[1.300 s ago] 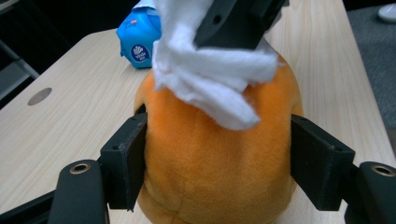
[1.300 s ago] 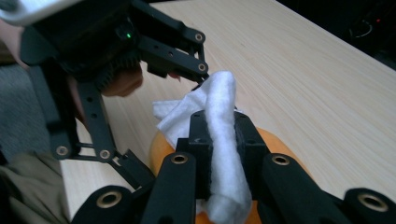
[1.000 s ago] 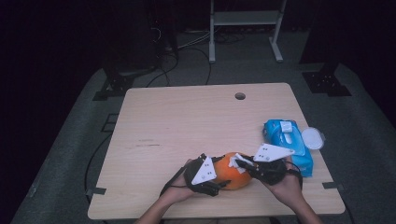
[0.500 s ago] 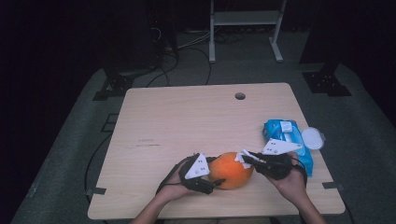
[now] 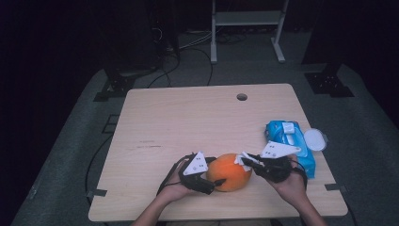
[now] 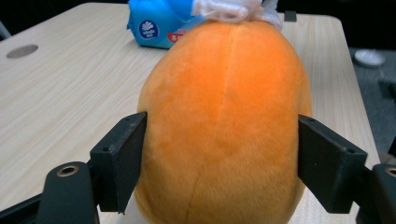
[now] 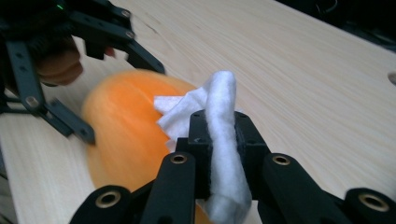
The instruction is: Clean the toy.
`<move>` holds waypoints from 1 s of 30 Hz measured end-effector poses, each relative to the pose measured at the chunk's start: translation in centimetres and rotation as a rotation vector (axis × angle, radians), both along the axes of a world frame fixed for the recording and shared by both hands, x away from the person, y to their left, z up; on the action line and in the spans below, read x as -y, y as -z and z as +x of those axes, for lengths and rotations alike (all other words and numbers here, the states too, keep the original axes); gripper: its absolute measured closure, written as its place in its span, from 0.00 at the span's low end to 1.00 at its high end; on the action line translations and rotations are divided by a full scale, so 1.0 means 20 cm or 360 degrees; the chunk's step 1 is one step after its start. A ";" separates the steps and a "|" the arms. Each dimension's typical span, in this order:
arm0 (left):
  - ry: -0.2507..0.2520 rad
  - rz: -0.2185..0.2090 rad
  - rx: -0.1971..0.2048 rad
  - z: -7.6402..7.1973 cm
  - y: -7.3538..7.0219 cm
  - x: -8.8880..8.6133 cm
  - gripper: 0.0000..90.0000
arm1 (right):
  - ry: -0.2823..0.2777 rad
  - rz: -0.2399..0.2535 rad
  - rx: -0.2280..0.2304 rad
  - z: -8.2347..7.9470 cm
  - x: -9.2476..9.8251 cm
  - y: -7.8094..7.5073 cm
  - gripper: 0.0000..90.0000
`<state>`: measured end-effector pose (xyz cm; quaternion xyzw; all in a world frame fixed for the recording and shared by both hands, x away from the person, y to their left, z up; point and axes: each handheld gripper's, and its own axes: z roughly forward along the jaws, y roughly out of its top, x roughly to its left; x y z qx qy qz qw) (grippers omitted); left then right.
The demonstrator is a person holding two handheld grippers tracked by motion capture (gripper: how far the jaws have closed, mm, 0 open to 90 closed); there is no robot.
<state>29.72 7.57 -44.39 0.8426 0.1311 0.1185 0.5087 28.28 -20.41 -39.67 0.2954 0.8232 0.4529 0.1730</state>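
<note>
Low centre of the frame, the left gripper [image 6: 219, 154] clamps the orange plush fruit [image 5: 229, 172]; the right gripper [image 7: 219, 140] pinches a white wipe [image 7: 222, 121] against it. Hard rubbing could squirt the fruit free.

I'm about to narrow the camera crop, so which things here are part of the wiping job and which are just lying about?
In the job:
- orange plush fruit, between the left gripper jaws
- white wipe, clamped in the right gripper and laid against the fruit

Lying about:
- blue wipes pack, beside the right hand
- white round lid, at the table edge
</note>
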 end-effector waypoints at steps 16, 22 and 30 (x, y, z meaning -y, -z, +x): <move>-0.0038 -0.0009 -0.0069 0.03 0.02 -0.02 0.25 | -0.0030 0.0024 -0.0014 -0.01 -0.01 0.00 0.88; -0.0049 0.0009 -0.0069 0.04 0.03 -0.02 0.23 | 0.0012 0.0070 -0.0067 0.00 0.04 0.02 0.87; -0.0035 0.0021 -0.0095 0.04 0.04 -0.04 0.24 | -0.0033 0.0008 -0.0007 -0.03 -0.03 0.00 0.87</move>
